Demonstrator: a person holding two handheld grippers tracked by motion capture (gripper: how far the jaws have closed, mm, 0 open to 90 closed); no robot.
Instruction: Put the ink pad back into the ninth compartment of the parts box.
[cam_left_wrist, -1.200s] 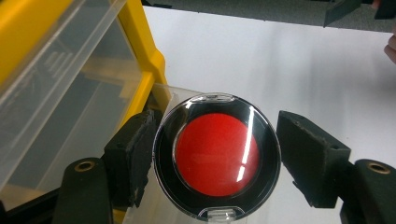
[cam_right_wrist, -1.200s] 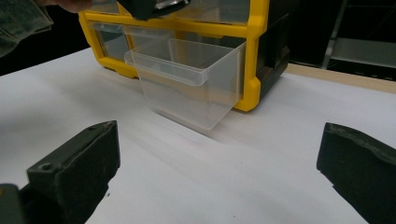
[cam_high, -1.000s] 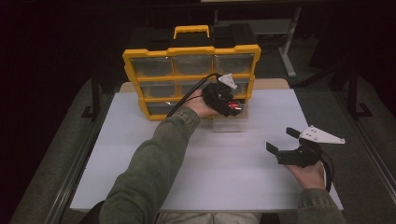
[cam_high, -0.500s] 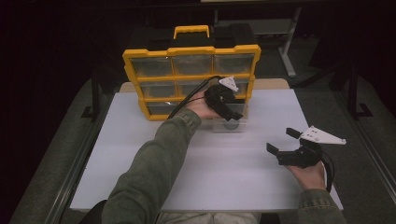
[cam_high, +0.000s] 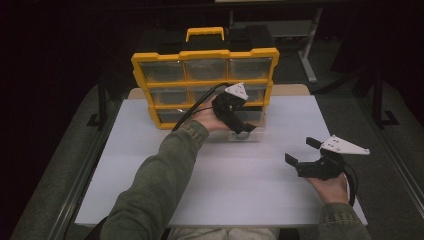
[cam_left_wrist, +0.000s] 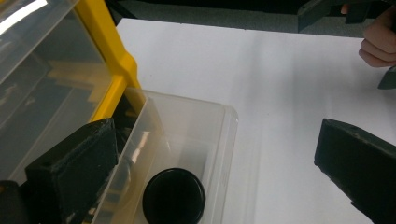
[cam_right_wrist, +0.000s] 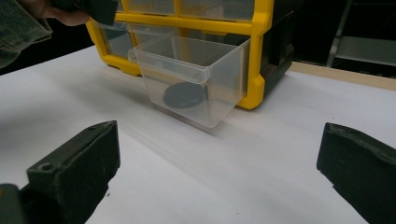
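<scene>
A yellow organizer (cam_high: 205, 52) with clear drawers stands at the table's back centre. Its bottom right drawer (cam_high: 246, 134) is pulled out onto the white table top (cam_high: 240, 180). A black round disc (cam_left_wrist: 173, 196) lies in this clear drawer (cam_left_wrist: 187, 121), and the right gripper view shows the disc (cam_right_wrist: 185, 95) through the drawer's (cam_right_wrist: 196, 70) wall. My left gripper (cam_high: 243, 127) hangs over the drawer, open; in its own view the left gripper (cam_left_wrist: 215, 140) straddles the drawer's front corner and holds nothing. My right gripper (cam_high: 302, 151) is open and empty at the front right, and the right gripper (cam_right_wrist: 219, 135) faces the drawer.
The organizer (cam_right_wrist: 261, 56) blocks the table's back edge, with dark frames and a stand behind it. Bare white table (cam_right_wrist: 233, 177) lies between the drawer and the right gripper. The left forearm (cam_high: 160, 185) crosses the table's front left.
My left gripper has turned a little and dipped toward the pulled-out drawer. The right gripper has not moved.
</scene>
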